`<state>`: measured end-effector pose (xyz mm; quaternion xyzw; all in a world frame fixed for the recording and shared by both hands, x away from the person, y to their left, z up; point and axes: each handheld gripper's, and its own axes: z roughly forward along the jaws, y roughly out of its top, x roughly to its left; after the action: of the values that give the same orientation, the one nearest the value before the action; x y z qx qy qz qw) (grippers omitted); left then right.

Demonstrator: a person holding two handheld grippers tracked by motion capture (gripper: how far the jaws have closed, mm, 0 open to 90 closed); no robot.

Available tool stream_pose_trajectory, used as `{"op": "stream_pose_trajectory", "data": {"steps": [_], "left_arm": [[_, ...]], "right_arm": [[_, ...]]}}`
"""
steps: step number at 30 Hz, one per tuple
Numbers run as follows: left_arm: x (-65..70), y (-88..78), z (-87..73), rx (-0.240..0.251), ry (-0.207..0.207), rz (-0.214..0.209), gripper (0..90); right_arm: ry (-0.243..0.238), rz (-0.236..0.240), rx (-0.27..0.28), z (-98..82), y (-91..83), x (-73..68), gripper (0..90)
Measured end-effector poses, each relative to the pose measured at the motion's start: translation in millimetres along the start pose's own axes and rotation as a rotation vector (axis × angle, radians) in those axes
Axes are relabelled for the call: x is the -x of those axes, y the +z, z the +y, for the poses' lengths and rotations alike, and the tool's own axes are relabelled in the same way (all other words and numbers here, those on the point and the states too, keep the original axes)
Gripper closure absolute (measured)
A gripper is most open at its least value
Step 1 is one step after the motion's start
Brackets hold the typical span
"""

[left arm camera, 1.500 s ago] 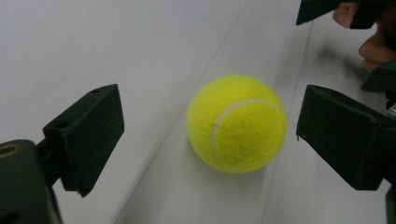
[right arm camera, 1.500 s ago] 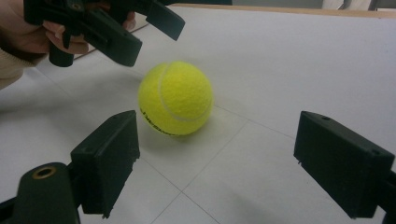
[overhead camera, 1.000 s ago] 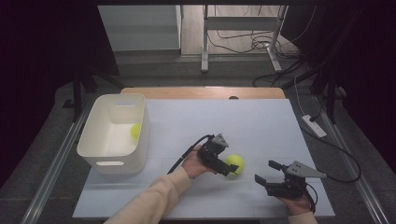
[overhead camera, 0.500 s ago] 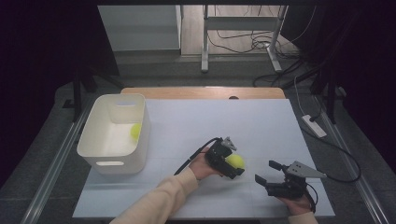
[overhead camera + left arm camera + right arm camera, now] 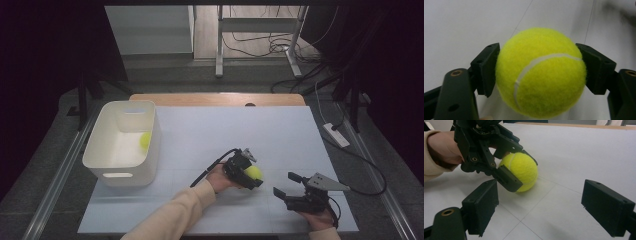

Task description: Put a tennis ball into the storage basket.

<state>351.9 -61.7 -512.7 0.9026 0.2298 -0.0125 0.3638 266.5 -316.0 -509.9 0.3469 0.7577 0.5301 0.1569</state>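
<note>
At the left of the high view stood a white bin (image 5: 121,145) with one tennis ball (image 5: 145,140) already against its right wall. Right of centre, low in the frame, the left gripper (image 5: 248,174) had just been closing its jaws on a second tennis ball (image 5: 253,172) — in the left gripper view the pads (image 5: 487,68) pressed both sides of it, the ball sitting on the white tabletop (image 5: 280,135). The bin lay well apart, up and to the left of that grip, so the carry would likely run that way. Lower right, the right gripper (image 5: 286,186) rested with jaws spread, empty — farther from the bin.
</note>
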Motion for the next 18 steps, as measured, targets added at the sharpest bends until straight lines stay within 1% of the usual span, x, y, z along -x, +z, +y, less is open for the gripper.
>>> {"op": "stream_pose_trajectory", "data": {"steps": [1,7,9,10,13,17,18], "left_arm": [[-0.7,-1.7,0.3,-0.018,0.025,0.001,26.1],[0.1,-5.4,-0.1,-0.019,0.037,0.002,26.4],[0.3,-7.4,0.0,-0.001,0.03,0.006,26.4],[0.5,-8.5,0.1,0.012,0.02,0.008,26.4],[-0.6,-14.0,0.6,0.023,0.025,0.024,26.4],[-2.1,-22.3,0.3,0.043,0.018,0.041,26.4],[-2.1,-22.3,0.3,0.043,0.018,0.041,26.4]], "right_arm": [[0.0,0.0,0.0,0.0,-0.1,-0.1,14.1],[-0.001,-0.002,-0.001,-0.1,-0.2,0.0,14.1],[-0.001,-0.003,0.001,-0.3,-0.2,0.1,14.1],[0.0,-0.004,0.001,-0.3,-0.2,0.1,14.0],[0.0,-0.004,0.0,-0.3,-0.4,0.0,14.1],[0.0,-0.005,0.001,-0.3,-0.4,0.1,14.1],[0.0,-0.005,0.001,-0.3,-0.4,0.1,14.1]]}}
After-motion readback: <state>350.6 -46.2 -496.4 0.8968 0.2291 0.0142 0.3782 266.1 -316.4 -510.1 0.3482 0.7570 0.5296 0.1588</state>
